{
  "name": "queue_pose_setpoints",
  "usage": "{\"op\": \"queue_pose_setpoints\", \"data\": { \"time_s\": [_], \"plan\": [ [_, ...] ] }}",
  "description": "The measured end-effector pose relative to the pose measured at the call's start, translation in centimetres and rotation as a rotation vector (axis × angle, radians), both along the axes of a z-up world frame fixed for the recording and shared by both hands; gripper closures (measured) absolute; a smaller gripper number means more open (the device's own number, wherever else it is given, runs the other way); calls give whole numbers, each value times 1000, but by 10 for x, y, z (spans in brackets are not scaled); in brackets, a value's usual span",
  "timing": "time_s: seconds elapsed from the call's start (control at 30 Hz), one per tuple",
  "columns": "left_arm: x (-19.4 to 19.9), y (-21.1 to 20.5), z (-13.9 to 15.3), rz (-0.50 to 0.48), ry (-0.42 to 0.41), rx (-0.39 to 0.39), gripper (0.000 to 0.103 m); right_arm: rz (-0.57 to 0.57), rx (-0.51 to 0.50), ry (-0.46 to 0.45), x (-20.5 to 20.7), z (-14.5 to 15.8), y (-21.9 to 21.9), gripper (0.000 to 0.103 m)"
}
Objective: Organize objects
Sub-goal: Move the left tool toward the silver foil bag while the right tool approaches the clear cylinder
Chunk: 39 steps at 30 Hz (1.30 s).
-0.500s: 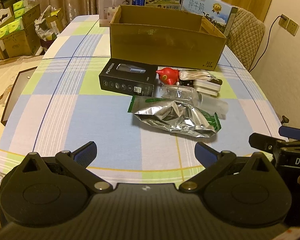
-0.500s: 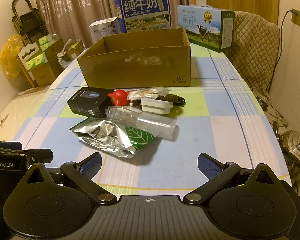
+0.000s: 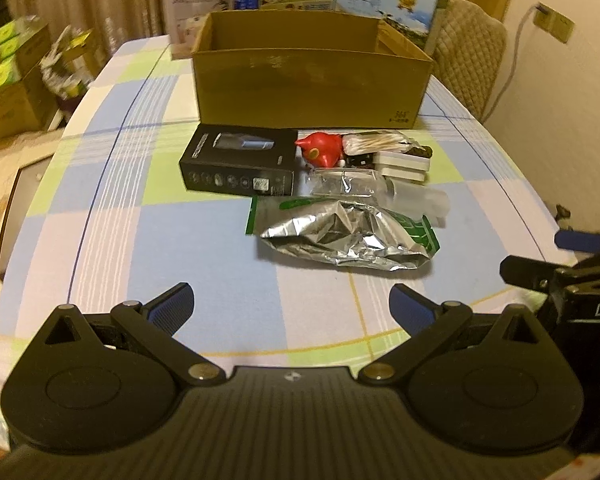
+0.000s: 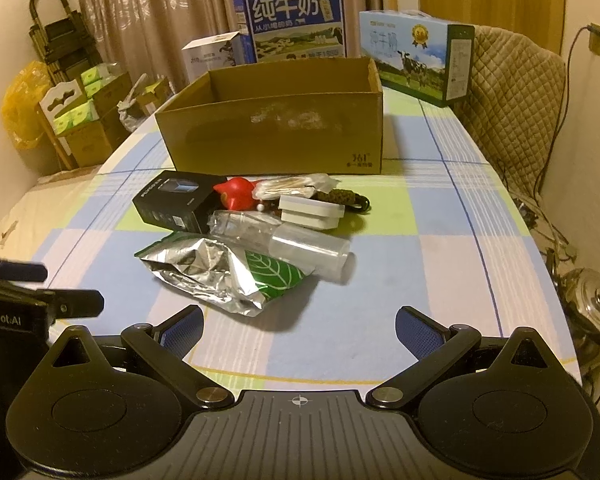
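An open cardboard box [image 3: 308,88] [image 4: 276,136] stands at the far middle of the checked tablecloth. In front of it lies a cluster: a black product box [image 3: 240,164] [image 4: 178,200], a red toy [image 3: 320,150] [image 4: 236,194], a bag of cotton swabs [image 3: 376,142] [image 4: 292,184], a white case [image 3: 402,162] [image 4: 312,212], a clear plastic bottle [image 3: 380,188] [image 4: 288,240] and a crumpled silver and green foil pouch [image 3: 344,232] [image 4: 220,268]. My left gripper [image 3: 290,304] and right gripper [image 4: 300,328] are both open and empty, short of the cluster.
Milk cartons [image 4: 296,24] and a white box [image 3: 196,12] stand behind the cardboard box. A padded chair [image 4: 512,92] is at the right. Stacked boxes [image 4: 84,120] sit on the floor at the left. A kettle [image 4: 592,304] is past the table's right edge.
The left wrist view has shifted a little closer to and more squarely onto the cluster. Both grippers stay open. The objects have not moved.
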<state>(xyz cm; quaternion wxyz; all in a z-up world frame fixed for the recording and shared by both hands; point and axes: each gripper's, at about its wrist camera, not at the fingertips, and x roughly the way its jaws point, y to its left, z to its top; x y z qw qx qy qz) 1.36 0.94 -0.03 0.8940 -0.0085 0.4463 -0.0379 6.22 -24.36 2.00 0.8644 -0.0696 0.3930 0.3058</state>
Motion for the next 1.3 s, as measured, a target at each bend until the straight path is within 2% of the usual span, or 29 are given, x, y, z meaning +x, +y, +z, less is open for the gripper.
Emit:
{"op": "queue_pose_setpoints", "data": {
  "time_s": [0.17,0.23,0.33,0.53,0.73,0.97,1.03,1.17,1.3],
  "plan": [
    [15,0,3,-124,-10,65,1,67,-14,-13,11,1,2,4],
    [21,-5,2,-207,-9,106,1,98,-36,-25,16,1,4,11],
    [28,-13,0,-336,-17,143,1,153,-76,-37,26,-1,8,16],
    [38,-35,-13,-568,-38,270,1,281,-156,-53,42,-6,18,26],
    [52,-51,-36,-771,-55,389,9,451,-229,-65,56,-15,30,32],
    [72,-64,-59,-906,-42,458,17,569,-325,-102,73,-33,44,35],
    [76,-68,-66,-940,-44,478,18,587,-333,-99,79,-38,47,37],
    [84,-74,-78,-1010,-37,493,27,635,-354,-100,88,-45,55,38],
    [92,-77,-89,-1052,-32,515,27,668,-352,-91,96,-50,62,38]
  ]
}}
